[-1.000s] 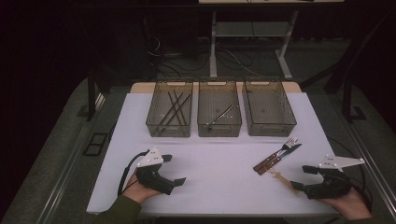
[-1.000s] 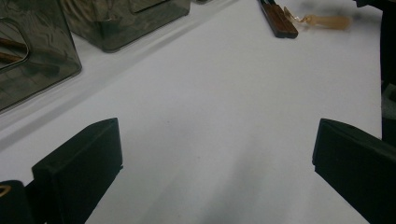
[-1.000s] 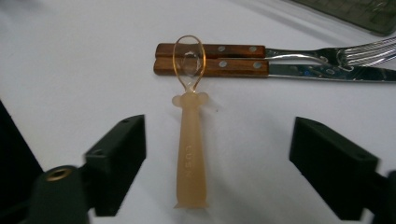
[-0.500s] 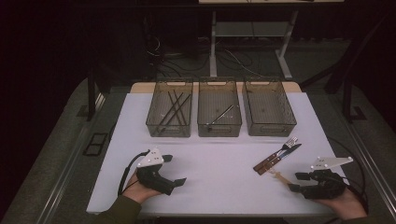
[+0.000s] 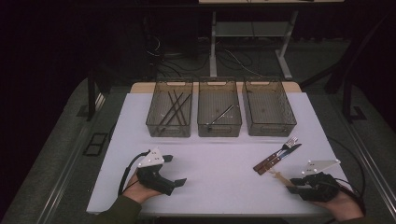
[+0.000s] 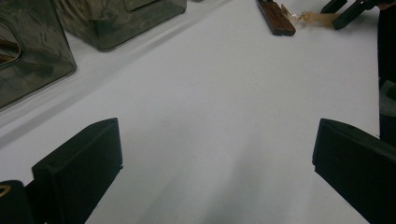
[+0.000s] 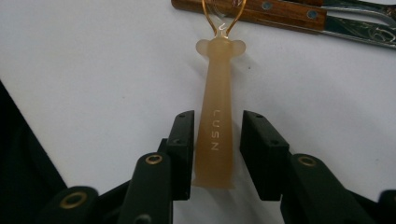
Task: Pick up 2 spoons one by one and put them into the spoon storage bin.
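The right gripper (image 7: 217, 154), jaws just closing around the translucent handle (image 7: 218, 135) near the worktop's front right corner without yet visibly clamping it, prepares the pickup; the left gripper (image 6: 210, 172) rests released.

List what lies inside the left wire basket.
The left wire basket holds several dark thin sticks, crossed over each other. The mesh walls blur them, so their exact count and kind cannot be told.
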{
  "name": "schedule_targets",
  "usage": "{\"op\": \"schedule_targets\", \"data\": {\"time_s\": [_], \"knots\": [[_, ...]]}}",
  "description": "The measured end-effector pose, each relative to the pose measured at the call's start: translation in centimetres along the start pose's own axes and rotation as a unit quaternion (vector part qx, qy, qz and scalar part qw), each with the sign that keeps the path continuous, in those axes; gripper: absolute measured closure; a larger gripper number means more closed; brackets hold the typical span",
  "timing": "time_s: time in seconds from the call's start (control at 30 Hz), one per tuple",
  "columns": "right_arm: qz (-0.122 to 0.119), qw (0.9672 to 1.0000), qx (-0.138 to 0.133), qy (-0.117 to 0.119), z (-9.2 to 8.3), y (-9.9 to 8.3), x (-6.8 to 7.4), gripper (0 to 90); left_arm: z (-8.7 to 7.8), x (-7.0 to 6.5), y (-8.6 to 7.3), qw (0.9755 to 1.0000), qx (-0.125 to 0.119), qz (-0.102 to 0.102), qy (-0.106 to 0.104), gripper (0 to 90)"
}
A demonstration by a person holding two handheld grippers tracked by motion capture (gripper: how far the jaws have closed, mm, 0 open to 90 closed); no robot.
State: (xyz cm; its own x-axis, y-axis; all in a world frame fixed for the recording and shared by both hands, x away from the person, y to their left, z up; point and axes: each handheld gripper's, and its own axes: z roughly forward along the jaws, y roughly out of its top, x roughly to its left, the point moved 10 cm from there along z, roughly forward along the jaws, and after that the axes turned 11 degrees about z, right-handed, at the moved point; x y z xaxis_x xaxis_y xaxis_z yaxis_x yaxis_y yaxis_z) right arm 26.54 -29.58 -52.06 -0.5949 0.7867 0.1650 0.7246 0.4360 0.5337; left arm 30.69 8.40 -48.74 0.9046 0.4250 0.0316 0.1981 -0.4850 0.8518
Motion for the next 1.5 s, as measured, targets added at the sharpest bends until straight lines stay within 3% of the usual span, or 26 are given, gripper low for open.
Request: {"op": "schedule_targets", "data": {"time_s": [0.13,0.3,0.87,1.5], "knots": [[-0.011,0.9999,0.004,-0.010,0.0,0.0,0.1,66.5,0.0,0.0,-0.1,1.0000,0.006,0.004,-0.002,0.2],[-0.004,0.9999,0.002,-0.010,0.0,0.0,-0.1,72.5,0.1,-0.1,-0.1,1.0000,0.006,0.004,-0.002,0.2],[0.005,1.0000,0.005,-0.005,-0.1,0.2,-0.3,73.6,0.3,-0.2,-0.1,0.9999,0.007,0.009,-0.003,0.2],[0.037,0.9977,-0.056,0.012,-1.4,3.1,-0.9,73.6,0.4,-0.2,0.0,0.9998,0.008,0.018,-0.003,0.2]]}}
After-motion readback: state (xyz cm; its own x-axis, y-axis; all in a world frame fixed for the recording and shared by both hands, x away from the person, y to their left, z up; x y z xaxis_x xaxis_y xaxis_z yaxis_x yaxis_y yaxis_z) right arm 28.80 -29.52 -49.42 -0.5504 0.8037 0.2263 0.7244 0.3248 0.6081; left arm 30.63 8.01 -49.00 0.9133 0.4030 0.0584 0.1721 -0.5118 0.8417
